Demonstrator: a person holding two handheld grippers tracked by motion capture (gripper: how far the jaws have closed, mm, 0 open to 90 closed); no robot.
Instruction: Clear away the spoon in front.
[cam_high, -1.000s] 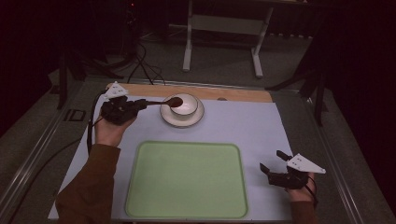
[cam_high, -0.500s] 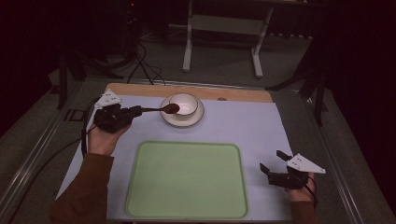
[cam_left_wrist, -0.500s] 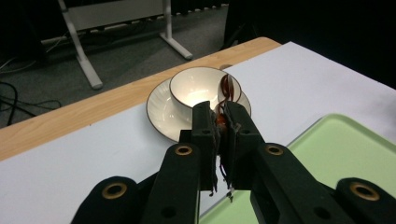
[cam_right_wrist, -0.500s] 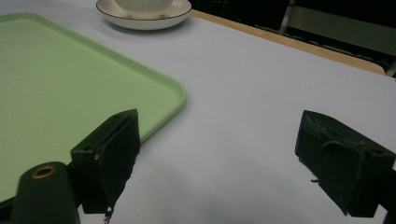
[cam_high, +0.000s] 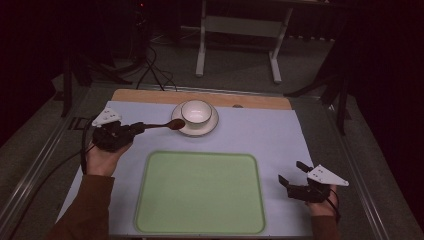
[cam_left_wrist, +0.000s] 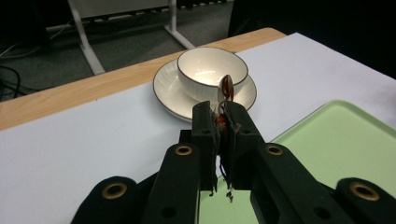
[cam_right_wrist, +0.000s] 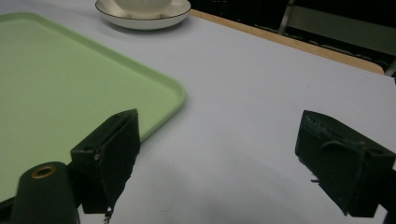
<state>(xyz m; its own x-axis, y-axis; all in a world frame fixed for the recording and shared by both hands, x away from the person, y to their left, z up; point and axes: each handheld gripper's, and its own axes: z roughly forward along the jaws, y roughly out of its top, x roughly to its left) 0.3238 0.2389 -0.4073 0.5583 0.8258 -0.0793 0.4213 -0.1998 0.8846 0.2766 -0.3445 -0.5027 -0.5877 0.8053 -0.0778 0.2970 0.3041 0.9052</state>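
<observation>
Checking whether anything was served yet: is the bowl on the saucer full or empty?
Empty. The left gripper view looks into the bowl and shows only its bare white inside; the spoon sits outside its rim.

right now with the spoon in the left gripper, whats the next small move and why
Probably carry the spoon toward the green tray and lower it there. The left gripper is shut on its handle, and its bowl hangs over the saucer's left edge, beside the cup rather than in it. The tray lies bare just in front, while the right gripper rests open beside it.
</observation>
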